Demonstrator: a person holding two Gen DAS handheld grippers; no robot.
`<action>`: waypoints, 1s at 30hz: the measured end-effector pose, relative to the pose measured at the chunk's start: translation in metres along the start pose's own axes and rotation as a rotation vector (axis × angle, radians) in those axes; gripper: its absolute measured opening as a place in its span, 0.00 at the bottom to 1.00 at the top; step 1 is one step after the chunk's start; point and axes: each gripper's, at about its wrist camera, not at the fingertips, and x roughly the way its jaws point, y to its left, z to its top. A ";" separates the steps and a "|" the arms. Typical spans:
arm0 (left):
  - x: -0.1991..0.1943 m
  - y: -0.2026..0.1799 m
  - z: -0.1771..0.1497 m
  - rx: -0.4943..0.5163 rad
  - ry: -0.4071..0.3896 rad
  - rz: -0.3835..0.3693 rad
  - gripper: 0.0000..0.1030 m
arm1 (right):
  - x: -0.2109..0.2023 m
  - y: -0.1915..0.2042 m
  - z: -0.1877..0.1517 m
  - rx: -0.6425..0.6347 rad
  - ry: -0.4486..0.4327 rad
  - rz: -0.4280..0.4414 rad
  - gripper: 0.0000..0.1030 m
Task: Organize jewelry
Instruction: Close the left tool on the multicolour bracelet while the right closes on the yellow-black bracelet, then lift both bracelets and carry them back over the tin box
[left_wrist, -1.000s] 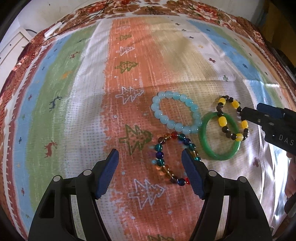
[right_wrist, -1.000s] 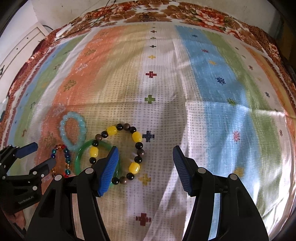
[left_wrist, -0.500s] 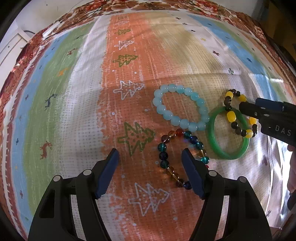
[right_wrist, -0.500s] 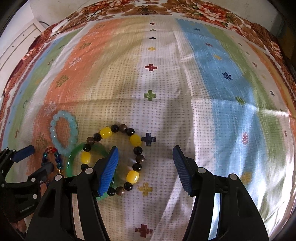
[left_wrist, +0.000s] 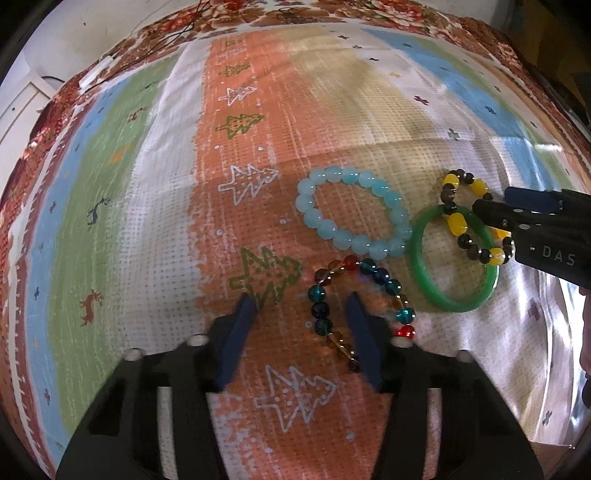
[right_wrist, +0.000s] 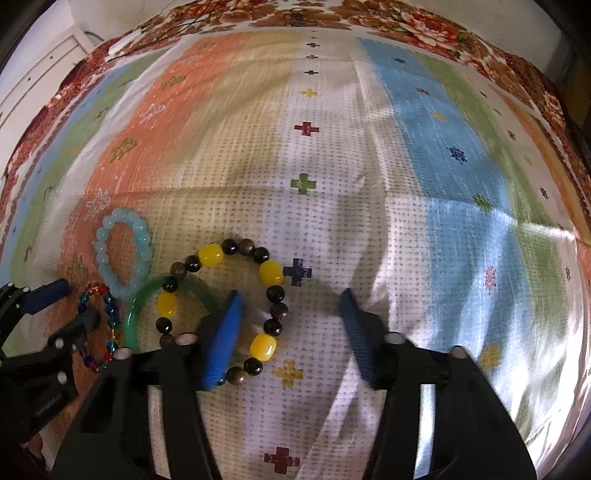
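Several bracelets lie on the patterned cloth. A multicolour glass bead bracelet (left_wrist: 325, 295) has its left strand between the fingers of my open left gripper (left_wrist: 301, 308). A pale blue bead bracelet (left_wrist: 351, 208) lies beyond it. A green bangle (left_wrist: 454, 295) lies to the right, with a yellow and brown bead bracelet (right_wrist: 221, 254) overlapping it. My open right gripper (right_wrist: 290, 306) straddles the right side of the yellow and brown bracelet; its left finger is inside the loop. The right gripper also shows in the left wrist view (left_wrist: 495, 208).
The cloth (right_wrist: 443, 184) has orange, white, blue and green stripes with a floral border (right_wrist: 424, 22) at the far edge. White furniture (left_wrist: 18, 107) stands beyond the cloth at far left. A cable (left_wrist: 110, 62) lies on the far left border.
Both grippers have moved forward and lower onto the bracelets. The left gripper's jaws have narrowed around the multicolour bracelet's strand. The right gripper's left finger now sits inside the yellow bracelet's loop.
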 end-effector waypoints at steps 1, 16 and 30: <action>0.000 0.000 0.000 -0.003 0.001 -0.009 0.30 | 0.000 0.001 0.000 -0.012 0.003 0.009 0.27; -0.016 0.011 0.001 -0.044 -0.019 -0.018 0.09 | -0.023 0.004 -0.016 -0.063 -0.021 0.024 0.10; -0.057 0.014 -0.004 -0.098 -0.102 -0.042 0.09 | -0.071 0.016 -0.030 -0.091 -0.103 0.054 0.10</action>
